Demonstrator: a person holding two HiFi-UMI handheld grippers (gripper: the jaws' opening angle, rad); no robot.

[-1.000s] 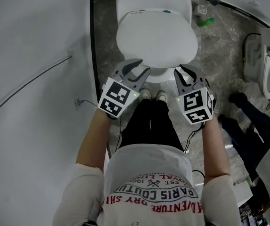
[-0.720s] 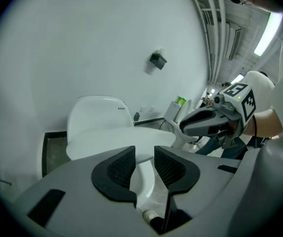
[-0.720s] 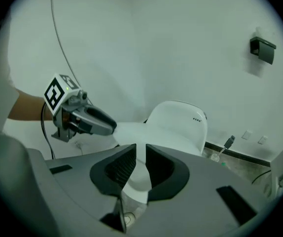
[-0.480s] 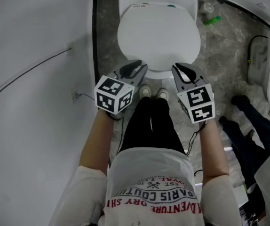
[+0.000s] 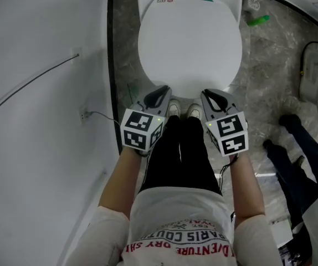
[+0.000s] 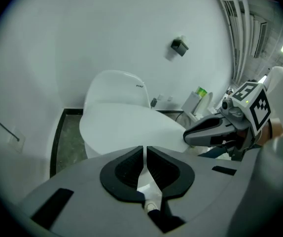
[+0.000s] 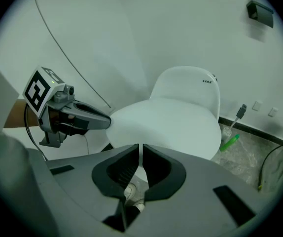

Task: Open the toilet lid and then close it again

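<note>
Toilet lid (image 5: 189,46): down and closed, so the opening step has not begun (my reading).

Head view: left gripper (image 5: 160,95) and right gripper (image 5: 209,96) sit side by side just off the lid's front edge, one toward each front corner, both pitched downward. Probable reason: to get both tips under the front lip and raise it evenly. The operator's shoes (image 5: 182,111) show between them. A green bottle (image 5: 257,20) lies on the floor beyond the lid's far right corner.

Left gripper view: jaws closing, now down to a thin slit with nothing between them. The lid lies ahead of the tips. This view gives the right gripper in side profile at about lid-rim height, which the head view cannot show.

Right gripper view: jaws pressed almost together, empty (the shoes are visible below them). The left gripper's tip appears close beside the lid's rim; I cannot tell whether it touches.
</note>
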